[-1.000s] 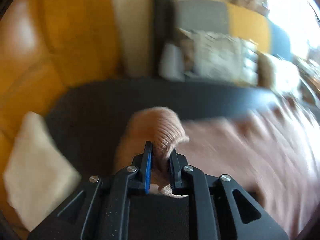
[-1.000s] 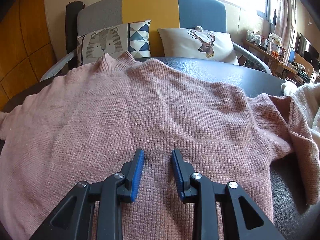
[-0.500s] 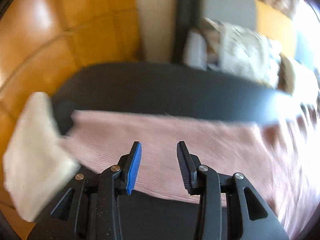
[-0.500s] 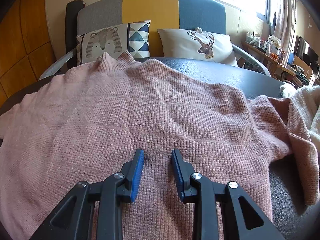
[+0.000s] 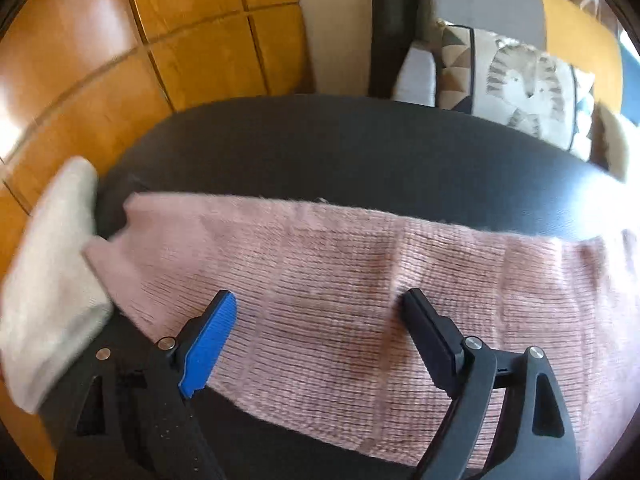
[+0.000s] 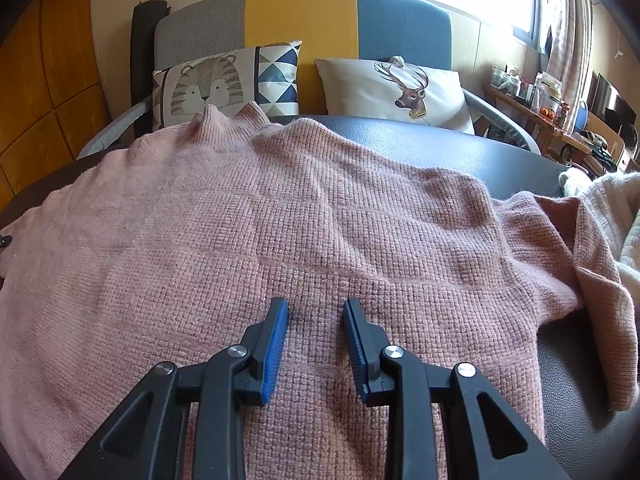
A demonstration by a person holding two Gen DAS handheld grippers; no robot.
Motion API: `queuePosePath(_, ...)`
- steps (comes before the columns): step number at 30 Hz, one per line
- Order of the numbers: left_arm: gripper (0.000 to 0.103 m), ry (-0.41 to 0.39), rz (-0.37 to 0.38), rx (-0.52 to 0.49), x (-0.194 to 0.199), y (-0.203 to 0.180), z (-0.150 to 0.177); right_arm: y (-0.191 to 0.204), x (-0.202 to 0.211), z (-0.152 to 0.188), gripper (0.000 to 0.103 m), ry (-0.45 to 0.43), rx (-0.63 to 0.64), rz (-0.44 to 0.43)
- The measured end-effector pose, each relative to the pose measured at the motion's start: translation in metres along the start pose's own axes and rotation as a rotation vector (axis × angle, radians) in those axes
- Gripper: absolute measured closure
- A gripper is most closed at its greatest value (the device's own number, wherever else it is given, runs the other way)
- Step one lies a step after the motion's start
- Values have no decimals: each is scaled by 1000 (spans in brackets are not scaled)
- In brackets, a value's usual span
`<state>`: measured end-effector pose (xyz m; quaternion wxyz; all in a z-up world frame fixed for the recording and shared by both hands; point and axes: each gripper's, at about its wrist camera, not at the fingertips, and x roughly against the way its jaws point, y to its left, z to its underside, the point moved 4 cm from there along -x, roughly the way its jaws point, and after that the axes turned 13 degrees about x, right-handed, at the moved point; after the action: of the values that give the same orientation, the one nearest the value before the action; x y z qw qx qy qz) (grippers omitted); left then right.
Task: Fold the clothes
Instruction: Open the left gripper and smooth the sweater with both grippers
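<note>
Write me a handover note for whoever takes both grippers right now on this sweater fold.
Left gripper: jaws opening, nothing clamped, over the laid-out sleeve.
Right gripper: fingers slightly apart, grasping nothing, above the lower body of the pink knitted sweater.
Sweater lies spread out on the black round table, collar toward the sofa; the other sleeve is bunched at the right edge beside a cream knit garment.
Done: one sleeve spread flat.
Left: straighten the other sleeve, then all folds.

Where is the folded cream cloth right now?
In the left wrist view, the cream cloth sits at the far left edge of the dark table, against the pink sweater sleeve end.
</note>
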<state>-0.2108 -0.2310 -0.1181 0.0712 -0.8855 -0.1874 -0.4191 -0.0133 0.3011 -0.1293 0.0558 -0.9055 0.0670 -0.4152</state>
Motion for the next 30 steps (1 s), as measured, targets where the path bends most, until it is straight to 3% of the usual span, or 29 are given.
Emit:
queuePosePath(2, 17, -3, 4, -14, 6, -9, 0, 0, 0, 0, 74, -1, -1, -1)
queuePosePath(4, 17, -11, 73, -13, 20, -19, 2, -1, 0, -1, 74, -1, -2, -2)
queuePosePath(6, 17, -72, 127, -7, 44, -34, 3, -1, -1, -1, 74, -2, -3, -3)
queuePosePath(8, 17, -117, 245, 19, 76, -54, 11, -1, -1, -1, 74, -2, -3, -4)
queuePosePath(11, 17, -67, 427, 17, 102, -97, 32, -2, -1, -2, 74, -3, -5, -5)
queuePosePath(14, 17, 10, 510, -41, 114, -140, 76, -1, -1, -2, 74, -7, -9, -6)
queuePosePath(17, 17, 54, 512, -112, 115, -165, 118, -2, -1, -1, 74, -10, -16, -14)
queuePosePath(20, 16, 71, 445, -160, 105, -176, 137, -3, -1, 0, 74, -14, -22, -19)
queuePosePath(23, 16, 57, 420, -179, 101, -180, 139, -5, -1, -1, 74, -10, -24, -24)
queuePosePath(27, 15, 46, 411, -187, 100, -183, 132, -17, 4, -3, 74, 14, -58, -103)
queuePosePath(28, 15, 44, 411, -186, 99, -183, 131, -26, 10, -3, 74, 20, -72, -126)
queuePosePath(30, 15, 41, 413, -184, 99, -185, 129, -61, 32, -3, 74, -1, -113, -90)
